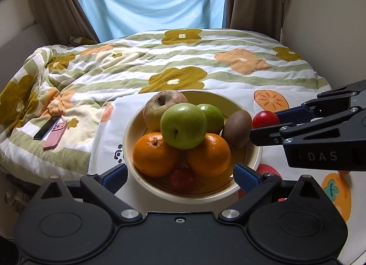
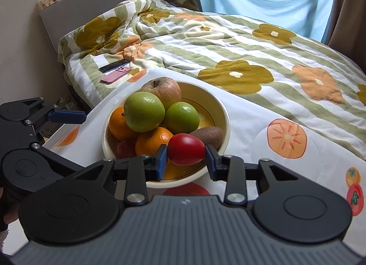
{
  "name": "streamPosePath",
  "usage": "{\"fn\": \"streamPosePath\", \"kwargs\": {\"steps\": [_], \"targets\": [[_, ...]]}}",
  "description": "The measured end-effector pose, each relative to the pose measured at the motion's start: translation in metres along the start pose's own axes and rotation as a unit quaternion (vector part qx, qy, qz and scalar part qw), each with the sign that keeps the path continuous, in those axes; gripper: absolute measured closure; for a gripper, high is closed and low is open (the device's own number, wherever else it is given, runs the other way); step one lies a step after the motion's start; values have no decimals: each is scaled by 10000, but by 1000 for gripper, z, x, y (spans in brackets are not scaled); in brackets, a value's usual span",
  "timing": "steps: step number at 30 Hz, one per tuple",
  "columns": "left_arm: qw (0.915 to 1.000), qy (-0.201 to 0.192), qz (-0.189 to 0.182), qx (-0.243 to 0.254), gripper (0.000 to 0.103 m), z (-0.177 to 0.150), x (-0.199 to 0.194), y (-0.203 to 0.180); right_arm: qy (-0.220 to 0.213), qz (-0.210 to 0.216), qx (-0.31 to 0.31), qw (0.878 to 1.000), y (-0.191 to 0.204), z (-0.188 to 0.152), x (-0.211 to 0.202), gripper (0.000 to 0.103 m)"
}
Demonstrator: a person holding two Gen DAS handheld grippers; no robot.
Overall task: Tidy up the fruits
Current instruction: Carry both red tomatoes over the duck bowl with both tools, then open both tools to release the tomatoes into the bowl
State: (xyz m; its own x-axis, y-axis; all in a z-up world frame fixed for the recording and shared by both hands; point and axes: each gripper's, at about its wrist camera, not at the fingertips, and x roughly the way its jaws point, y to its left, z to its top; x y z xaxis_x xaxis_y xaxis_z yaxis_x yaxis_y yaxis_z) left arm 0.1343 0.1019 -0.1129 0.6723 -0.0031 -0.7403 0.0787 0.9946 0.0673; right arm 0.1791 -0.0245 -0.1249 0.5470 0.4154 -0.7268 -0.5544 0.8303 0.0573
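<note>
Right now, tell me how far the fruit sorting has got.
Done: the bowl already holds apples, oranges, a kiwi and a red fruit at the bottom. In hand: the right gripper is shut on a red tomato above the bowl's rim. Left: setting it in. The left gripper is open and empty.

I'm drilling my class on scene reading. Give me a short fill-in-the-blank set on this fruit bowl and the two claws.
1. The right claw is shut on a small round red ____.
2. The cream round bowl holds two oranges and two ____ apples.
3. The brown fuzzy kiwi leans on the bowl's ____.
4. The left claw is ____ and holds nothing.

Missing: tomato; green; rim; open
</note>
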Motion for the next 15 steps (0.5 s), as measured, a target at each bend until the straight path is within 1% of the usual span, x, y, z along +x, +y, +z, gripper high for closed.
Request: {"fn": "streamPosePath", "kwargs": {"steps": [6,15], "targets": [[9997,96,4,-223,2,-9,-1,8,170,30,-79,9998,4,-4,19,53],[9996,152,46,-222,2,-16,-3,15,294,117,-29,9995,14,-8,39,53]]}}
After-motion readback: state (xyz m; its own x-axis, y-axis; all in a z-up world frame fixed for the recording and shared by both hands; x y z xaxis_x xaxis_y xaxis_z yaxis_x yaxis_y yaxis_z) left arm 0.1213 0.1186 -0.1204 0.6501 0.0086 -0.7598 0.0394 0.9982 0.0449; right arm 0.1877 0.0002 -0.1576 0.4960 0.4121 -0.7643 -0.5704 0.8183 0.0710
